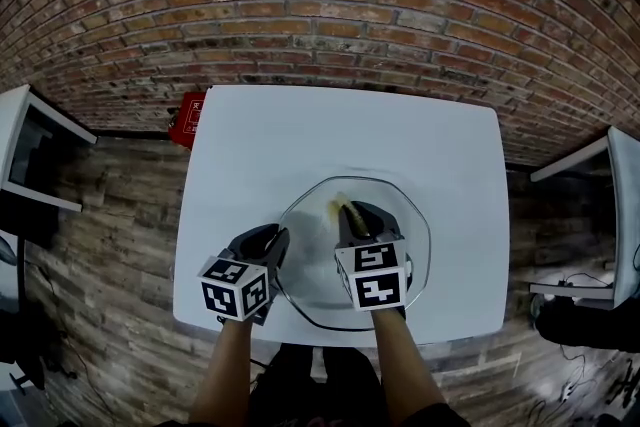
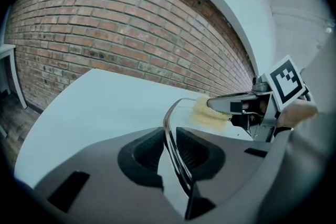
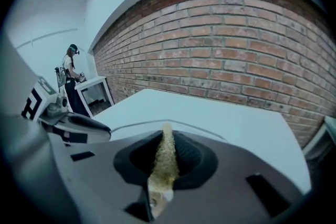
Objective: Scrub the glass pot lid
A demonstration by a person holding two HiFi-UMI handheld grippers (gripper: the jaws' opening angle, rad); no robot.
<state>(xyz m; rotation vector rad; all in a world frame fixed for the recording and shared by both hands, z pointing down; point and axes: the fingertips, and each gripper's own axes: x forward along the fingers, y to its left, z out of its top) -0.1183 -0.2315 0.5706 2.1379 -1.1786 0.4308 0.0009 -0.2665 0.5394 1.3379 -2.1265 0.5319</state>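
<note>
Glass lid on the white table, near its front edge. Left gripper nips the lid's metal rim at the left side, jaws narrow on it. Right gripper clamps a thin yellow sponge, tip over the glass, contact unclear. Lid probably stiff, slick, breakable and fairly heavy; the rim looks the safest hold.

The left gripper and right gripper were dark grey moulded plastic. Each had two rounded jaw shells lined with black ribbed pads. A white cube printed with black square markers sat behind each. Rectangular slots were cut into the grey housings.
</note>
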